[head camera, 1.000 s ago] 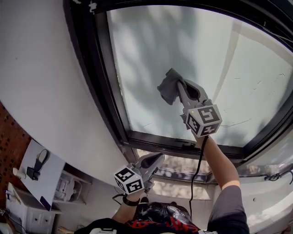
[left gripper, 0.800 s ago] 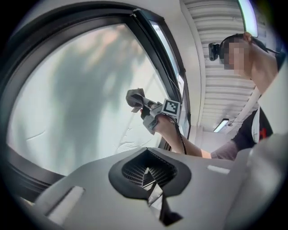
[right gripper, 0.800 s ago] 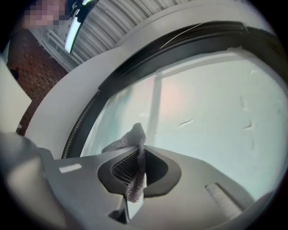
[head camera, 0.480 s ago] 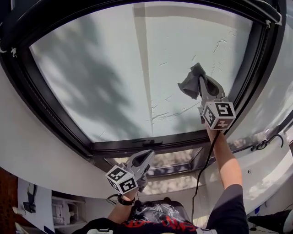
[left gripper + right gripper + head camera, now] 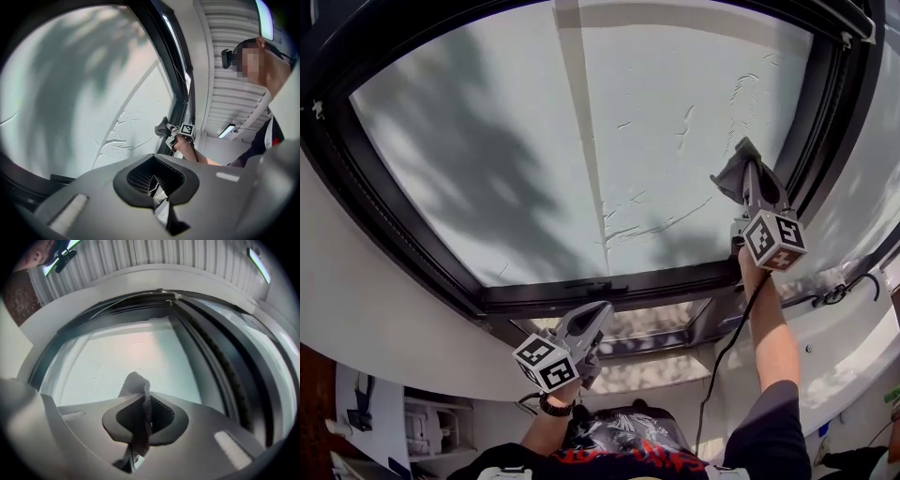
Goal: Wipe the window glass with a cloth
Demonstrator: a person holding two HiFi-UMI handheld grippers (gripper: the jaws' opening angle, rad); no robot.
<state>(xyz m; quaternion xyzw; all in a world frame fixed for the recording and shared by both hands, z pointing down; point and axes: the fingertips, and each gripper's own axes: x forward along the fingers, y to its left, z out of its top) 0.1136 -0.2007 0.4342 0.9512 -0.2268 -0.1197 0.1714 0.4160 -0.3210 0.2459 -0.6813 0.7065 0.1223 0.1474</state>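
Right gripper shifted right, clamped on one cloth against glass; left gripper closed, empty.

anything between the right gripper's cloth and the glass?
Nothing visible. The cloth is clamped in the right gripper and looks pressed straight onto the window glass, near its right edge. The dark frame sits just beside it, not in between. The left gripper hangs low, shut and empty, well clear.

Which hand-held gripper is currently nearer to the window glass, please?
Right. The right hand-held gripper holds the cloth up at the window glass, by its right edge; the left hand-held gripper hangs below the lower frame, shut.
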